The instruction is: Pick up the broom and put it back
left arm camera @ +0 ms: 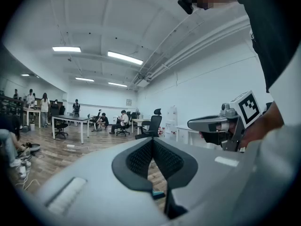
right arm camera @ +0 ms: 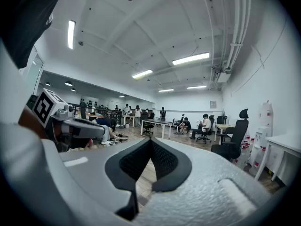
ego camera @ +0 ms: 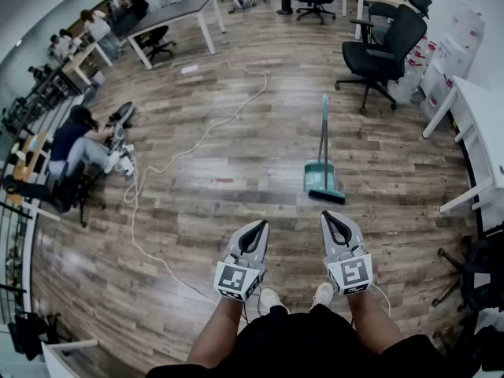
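Broom is standing upright on the wood floor, right of centre and out ahead of the person, its teal handle rising toward the far side. Its head is resting at the near end, set together with a teal dustpan; the two are touching, though which part is bearing the weight cannot be told. Nothing is holding the broom.

Left gripper and right gripper are being held side by side, low in the head view, near the person's body and well short of the broom. Both are pointing roughly level toward it. In the left gripper view the jaws are pressing together at their tips, with only the teardrop-shaped gap behind them and nothing clamped. The right gripper view is showing the same: tips meeting, nothing pinched. The person's pale shoes are showing just below the grippers.

A white cable is trailing across the floor to the left of the broom, well apart from it. A black office chair is standing at the far right, and a white desk is lining the right edge. A person is sitting low at the left, with others working at desks along the far side.
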